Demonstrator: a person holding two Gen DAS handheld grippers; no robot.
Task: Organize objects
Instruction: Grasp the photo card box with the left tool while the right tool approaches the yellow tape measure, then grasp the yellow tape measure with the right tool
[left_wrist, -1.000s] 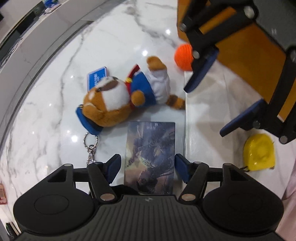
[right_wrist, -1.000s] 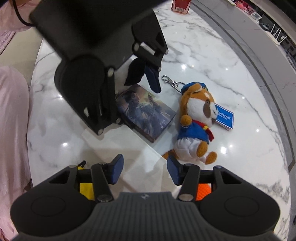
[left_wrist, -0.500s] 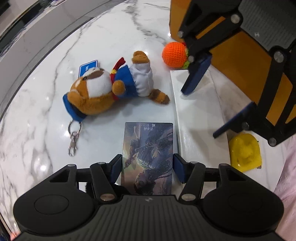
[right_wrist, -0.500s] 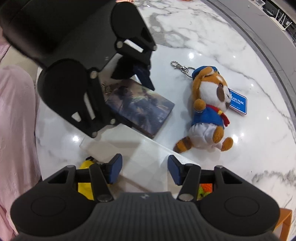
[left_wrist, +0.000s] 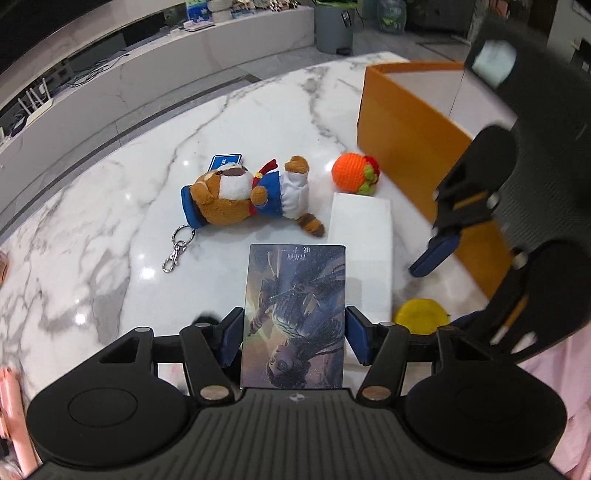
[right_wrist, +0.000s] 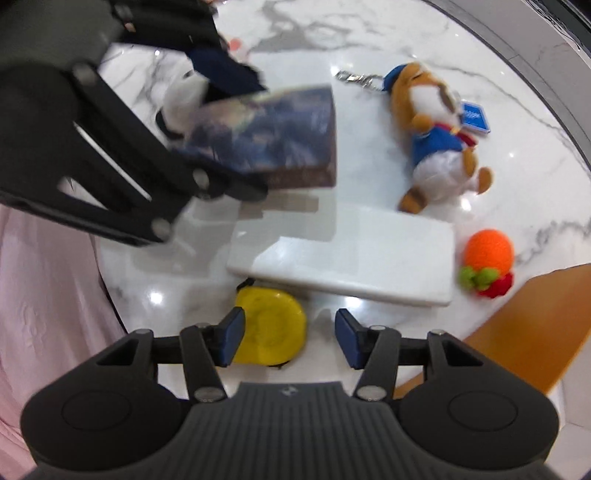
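While the left gripper (left_wrist: 294, 334) carries the book (left_wrist: 295, 314), the scene reads as follows, near to far from each pair of jaws.

Left jaws: clamped on the book's 2 long edges, cover up.
Book: lifted off the table (left_wrist: 110, 236); its far end juts out ahead of the jaws, and in the right wrist view it hangs above the table (right_wrist: 255, 129).
White box (left_wrist: 360, 254): ahead and right of the left jaws, flat on the table, partly behind the book.
Plush (left_wrist: 251, 199): ahead and left of the left jaws, on its back, keyring (left_wrist: 177, 249) trailing toward them.
Orange ball (left_wrist: 351, 173): beyond the white box, close to its far end.
Orange bin (left_wrist: 413, 136): farthest, ahead and right.
Right gripper (right_wrist: 288, 338): jaws apart, gripping nothing.
Yellow tape (right_wrist: 271, 326): just ahead of the right jaws, overlapping the left fingertip in view; whether they touch I cannot tell.
White box from right: (right_wrist: 347, 254) just beyond the tape.
Plush from right: (right_wrist: 439, 136) farther, ahead and right.
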